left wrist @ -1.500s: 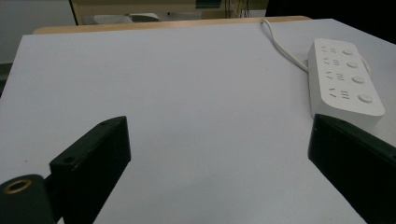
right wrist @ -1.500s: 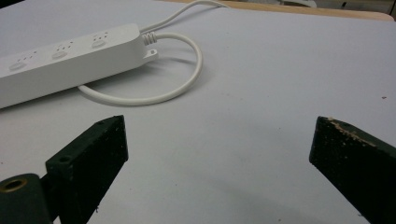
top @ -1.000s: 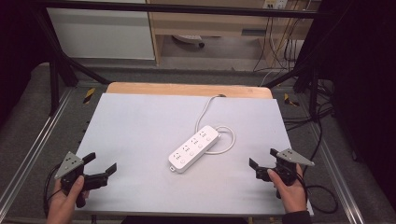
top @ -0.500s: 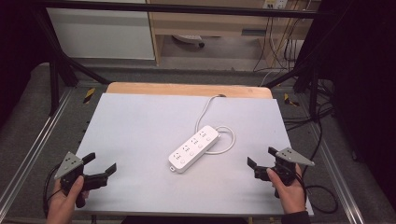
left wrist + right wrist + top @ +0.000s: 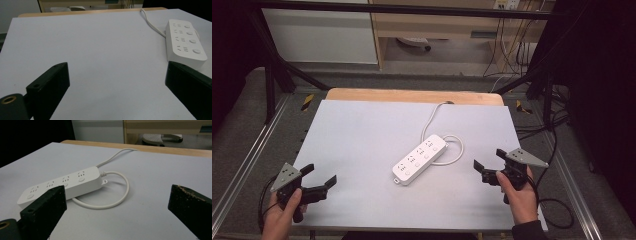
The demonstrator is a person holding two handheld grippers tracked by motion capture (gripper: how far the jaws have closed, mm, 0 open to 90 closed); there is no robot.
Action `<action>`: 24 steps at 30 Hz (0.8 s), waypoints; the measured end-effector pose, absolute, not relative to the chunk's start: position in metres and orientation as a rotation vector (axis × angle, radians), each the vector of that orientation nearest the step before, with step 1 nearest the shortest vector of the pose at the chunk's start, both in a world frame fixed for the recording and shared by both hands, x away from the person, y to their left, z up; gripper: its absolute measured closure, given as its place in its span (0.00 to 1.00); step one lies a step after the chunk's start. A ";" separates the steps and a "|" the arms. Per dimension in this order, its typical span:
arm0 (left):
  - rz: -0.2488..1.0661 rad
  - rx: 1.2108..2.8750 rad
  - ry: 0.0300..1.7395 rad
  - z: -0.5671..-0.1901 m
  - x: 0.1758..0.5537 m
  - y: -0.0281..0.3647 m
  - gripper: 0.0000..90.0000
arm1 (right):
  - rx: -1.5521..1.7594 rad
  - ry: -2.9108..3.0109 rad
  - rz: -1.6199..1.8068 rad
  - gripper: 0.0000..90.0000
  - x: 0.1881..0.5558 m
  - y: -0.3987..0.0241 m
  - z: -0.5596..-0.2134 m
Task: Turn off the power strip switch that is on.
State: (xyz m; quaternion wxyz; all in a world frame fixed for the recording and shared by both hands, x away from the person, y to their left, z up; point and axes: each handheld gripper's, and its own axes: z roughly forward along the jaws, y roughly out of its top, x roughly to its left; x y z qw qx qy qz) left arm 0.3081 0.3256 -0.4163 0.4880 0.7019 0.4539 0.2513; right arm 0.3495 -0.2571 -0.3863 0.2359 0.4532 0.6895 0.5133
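A white plastic four-socket power strip [image 5: 420, 159] with a round button beside each socket is laid flat and diagonally near the middle of the pale grey worktop [image 5: 362, 130], untouched by anything. Its white round cable [image 5: 454, 150] is seen to leave the far end, curl in a loop on the surface just beside the strip, and then run away over the light wooden edge [image 5: 412, 95] at the back of the worktop. In the right tool view the strip [image 5: 62, 185] is seen ahead and to the left, with the cable loop [image 5: 110, 192] lying between the jaws' line of sight, and in the left tool view the strip [image 5: 186, 42] is seen at the right side, near but apart from the jaw. The left tool [image 5: 319, 176] is held low at the near left corner of the worktop, its jaws spread wide and nothing between them. The right tool [image 5: 488, 161] is held at the near right, closer to the strip, its jaws likewise spread and empty. It is judged that the work on the strip has hardly been begun: no grip has been taken, no plug or button has been touched, and an approach by either tool, most likely the right one, is what remains first.
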 end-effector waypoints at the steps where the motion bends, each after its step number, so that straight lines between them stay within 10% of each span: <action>1: 0.613 1.708 1.102 -0.417 0.309 0.325 0.06 | 1.240 1.886 1.409 0.02 0.352 -0.256 -0.384; 24: 0.606 1.723 1.102 -0.418 0.309 0.325 0.06 | 1.161 1.891 1.426 0.03 0.376 -0.224 -0.359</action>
